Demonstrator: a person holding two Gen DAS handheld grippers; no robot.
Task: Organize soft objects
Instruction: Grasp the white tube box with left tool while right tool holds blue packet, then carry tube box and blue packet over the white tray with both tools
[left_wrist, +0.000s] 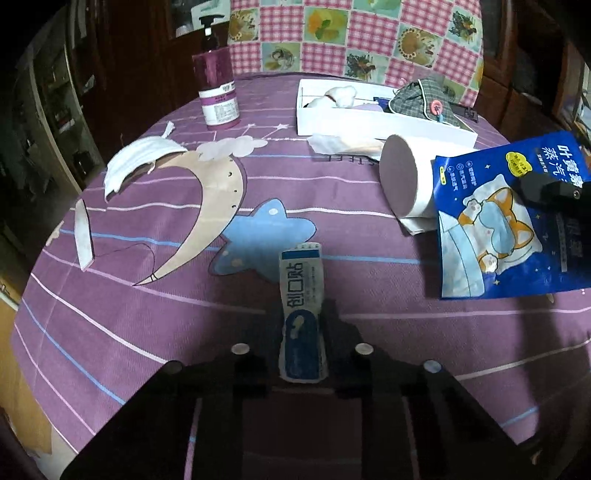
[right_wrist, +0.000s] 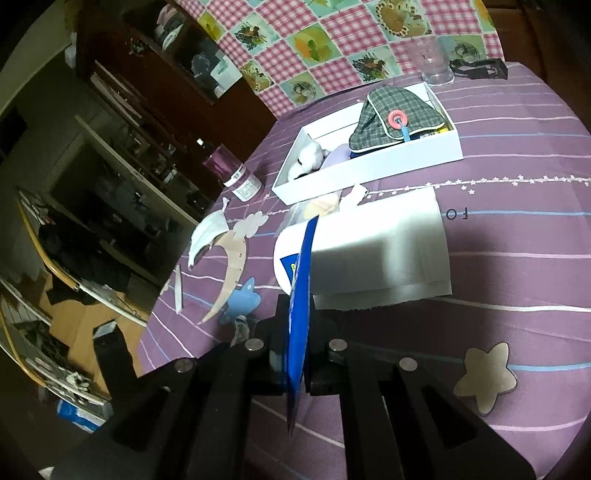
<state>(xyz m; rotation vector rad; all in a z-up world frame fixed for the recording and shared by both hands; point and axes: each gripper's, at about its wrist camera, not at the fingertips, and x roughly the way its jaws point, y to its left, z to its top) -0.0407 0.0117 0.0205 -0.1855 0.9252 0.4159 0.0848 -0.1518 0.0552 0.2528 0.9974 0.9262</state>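
My left gripper (left_wrist: 302, 314) is shut on a small blue-and-white band-aid packet (left_wrist: 302, 295), held above the purple tablecloth. My right gripper (right_wrist: 297, 314) is shut on a blue eye-mask pouch (right_wrist: 301, 295), seen edge-on; the pouch shows flat in the left wrist view (left_wrist: 506, 221) with the right gripper's fingertips (left_wrist: 546, 188) on it. A white box (right_wrist: 388, 162) at the back holds a plaid fabric pouch (right_wrist: 395, 114) and a white plush toy (right_wrist: 310, 155). A white face mask (left_wrist: 136, 162) lies at the left.
A white tissue roll (left_wrist: 402, 177) lies on its side by the pouch. A purple pump bottle (left_wrist: 218, 88) stands at the back left. A clear glass (right_wrist: 436, 62) stands behind the box. A crumpled wrapper (left_wrist: 332, 144) lies before the box. A thin white strip (left_wrist: 83, 236) lies at left.
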